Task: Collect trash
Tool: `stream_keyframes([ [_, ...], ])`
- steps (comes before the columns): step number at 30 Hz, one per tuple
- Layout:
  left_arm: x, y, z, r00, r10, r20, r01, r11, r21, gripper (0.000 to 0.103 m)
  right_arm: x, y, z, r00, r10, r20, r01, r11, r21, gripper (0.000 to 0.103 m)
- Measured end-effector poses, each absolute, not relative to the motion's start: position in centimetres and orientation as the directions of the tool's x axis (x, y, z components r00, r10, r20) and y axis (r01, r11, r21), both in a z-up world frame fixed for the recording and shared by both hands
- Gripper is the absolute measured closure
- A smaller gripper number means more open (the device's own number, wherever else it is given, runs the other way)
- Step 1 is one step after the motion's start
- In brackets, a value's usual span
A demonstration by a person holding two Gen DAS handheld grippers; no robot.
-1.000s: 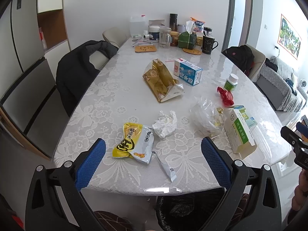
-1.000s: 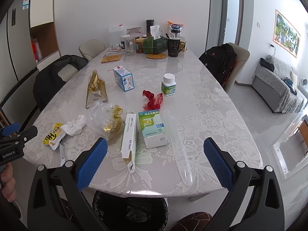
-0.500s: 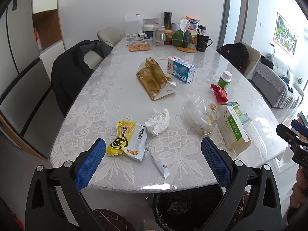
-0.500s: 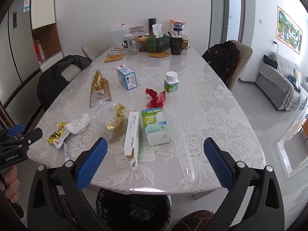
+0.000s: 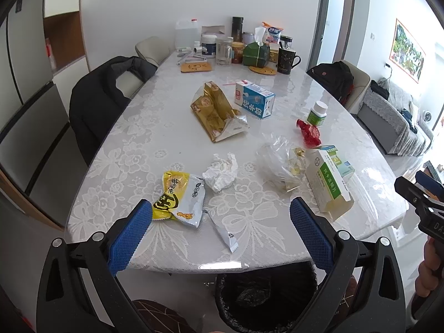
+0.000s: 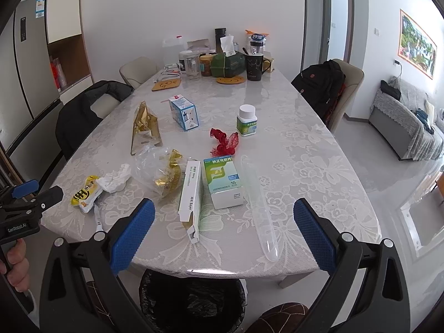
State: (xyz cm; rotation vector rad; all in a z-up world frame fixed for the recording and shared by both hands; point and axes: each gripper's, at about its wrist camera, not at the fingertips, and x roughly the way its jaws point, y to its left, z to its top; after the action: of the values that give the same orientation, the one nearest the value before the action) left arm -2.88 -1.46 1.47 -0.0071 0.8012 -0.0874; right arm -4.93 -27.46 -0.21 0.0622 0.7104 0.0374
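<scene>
Litter covers the near end of the lace-covered table [image 5: 144, 149]: a yellow snack wrapper [image 5: 177, 194], a crumpled tissue [image 5: 220, 170], a small sachet [image 5: 226, 234], a clear plastic bag [image 5: 280, 156], a gold foil bag [image 5: 215, 112], a red wrapper [image 6: 224, 141], a white-green box [image 6: 191, 194] and a clear tube [image 6: 256, 202]. A black-lined trash bin [image 5: 266, 297] stands on the floor under the table's near edge. My left gripper [image 5: 220, 233] hangs open above that edge near the snack wrapper. My right gripper [image 6: 224, 233] is open over the boxes, holding nothing.
A milk carton [image 5: 254, 102], a pill bottle [image 6: 247, 124] and a second medicine box [image 6: 223, 180] lie mid-table. Jars, a mug [image 6: 254, 66] and a tissue box crowd the far end. Chairs with a black coat [image 5: 102, 97] and a backpack [image 6: 323, 88] flank the table.
Both grippers have pulled back and tilted slightly, so the table sits farther away and more of the bin shows. Nothing on the table has moved.
</scene>
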Motion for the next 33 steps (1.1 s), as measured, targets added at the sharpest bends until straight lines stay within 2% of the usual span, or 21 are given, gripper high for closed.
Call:
stream_keyframes([
  [12,-2.4,-1.0,1.1,0.688,-0.077,-0.722,0.068,0.997,-0.041,0.006,-4.4,-26.9,-0.6,0.751,0.051,-0.658,-0.020,0.998,0.055,0.007],
  [22,0.1,2.5,-1.6,0.650,-0.014,-0.760,0.005,1.000,-0.014,0.006,-2.3,-24.8,-2.9,0.714,0.064,-0.697,-0.046,0.998,0.044,0.007],
  [33,4.4,4.9,-7.6,0.548,-0.002,-0.836,-0.015,1.000,-0.011,0.007,1.0,-22.8,-7.0,0.639,0.060,-0.767,-0.055,0.998,0.032,0.028],
])
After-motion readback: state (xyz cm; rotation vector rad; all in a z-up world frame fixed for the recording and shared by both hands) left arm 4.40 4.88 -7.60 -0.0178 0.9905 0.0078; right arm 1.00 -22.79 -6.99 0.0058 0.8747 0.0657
